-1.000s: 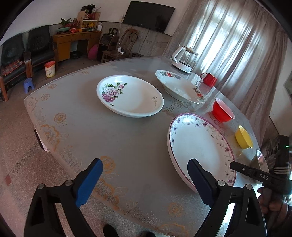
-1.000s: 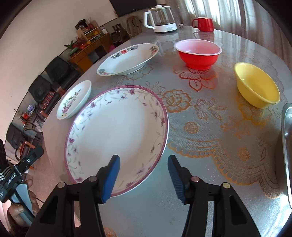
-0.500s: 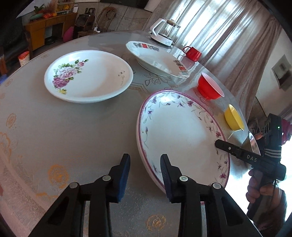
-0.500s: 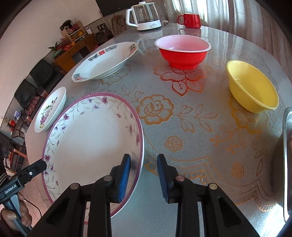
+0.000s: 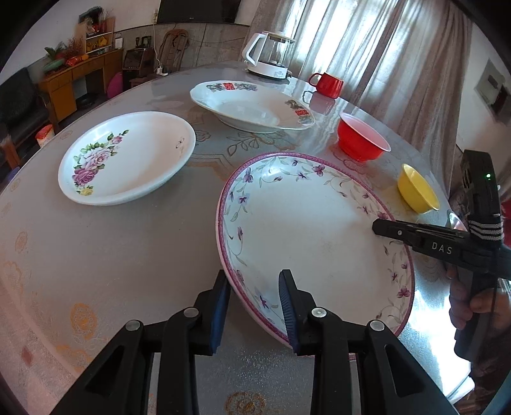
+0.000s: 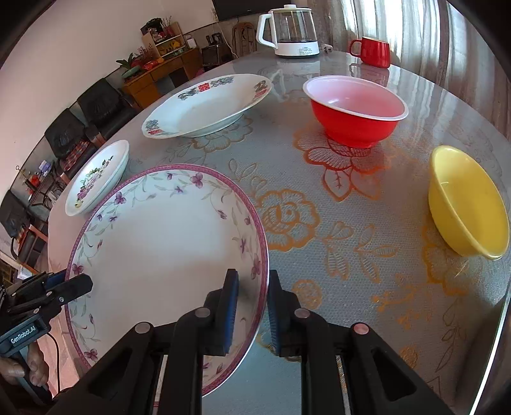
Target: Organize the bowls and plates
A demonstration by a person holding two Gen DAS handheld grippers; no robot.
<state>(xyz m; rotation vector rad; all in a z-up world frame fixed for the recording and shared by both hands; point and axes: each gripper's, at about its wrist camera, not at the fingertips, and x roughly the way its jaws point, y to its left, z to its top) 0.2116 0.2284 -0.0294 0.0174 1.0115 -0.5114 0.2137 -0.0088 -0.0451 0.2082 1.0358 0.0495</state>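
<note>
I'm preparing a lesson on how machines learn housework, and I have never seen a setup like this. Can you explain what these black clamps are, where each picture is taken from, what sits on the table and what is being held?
There is no robot here: a person holds a two-finger clamp in each hand, each with a wide-angle camera looking along its fingers. One picture comes from the left gripper, the other from the right gripper. On the table stand a purple-flowered plate, a rose plate, a plate with red marks, a red bowl, a yellow bowl, a red mug and a kettle. Both grippers' jaws have just been closing on opposite edges of the purple-flowered plate, whose rim sits between them.
</note>
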